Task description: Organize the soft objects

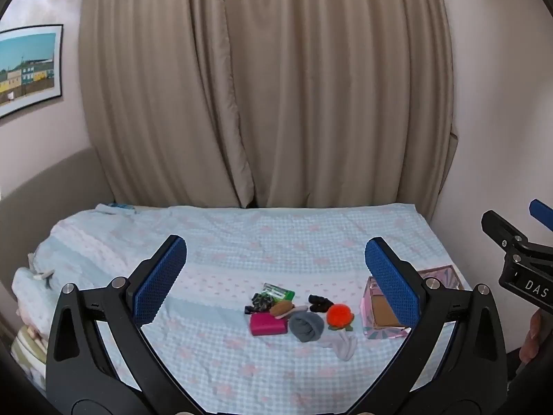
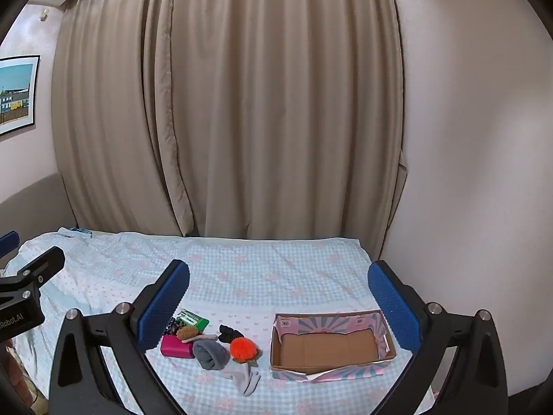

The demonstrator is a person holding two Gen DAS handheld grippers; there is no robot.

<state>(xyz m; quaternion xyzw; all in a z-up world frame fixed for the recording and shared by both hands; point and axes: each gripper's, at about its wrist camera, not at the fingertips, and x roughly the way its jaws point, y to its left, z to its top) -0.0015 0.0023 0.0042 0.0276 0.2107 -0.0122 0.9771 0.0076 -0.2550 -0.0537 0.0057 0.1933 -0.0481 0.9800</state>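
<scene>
A small pile lies on the bed: a rolled grey sock, an orange pompom, a black sock, a pale sock, a magenta pouch, a brown brush and a green packet. An open cardboard box stands right of the pile. My left gripper and right gripper are both open and empty, held above the bed short of the pile.
The bed has a light blue checked cover. Beige curtains hang behind it, walls close both sides. A bunched blanket lies at the left edge. A framed picture hangs left.
</scene>
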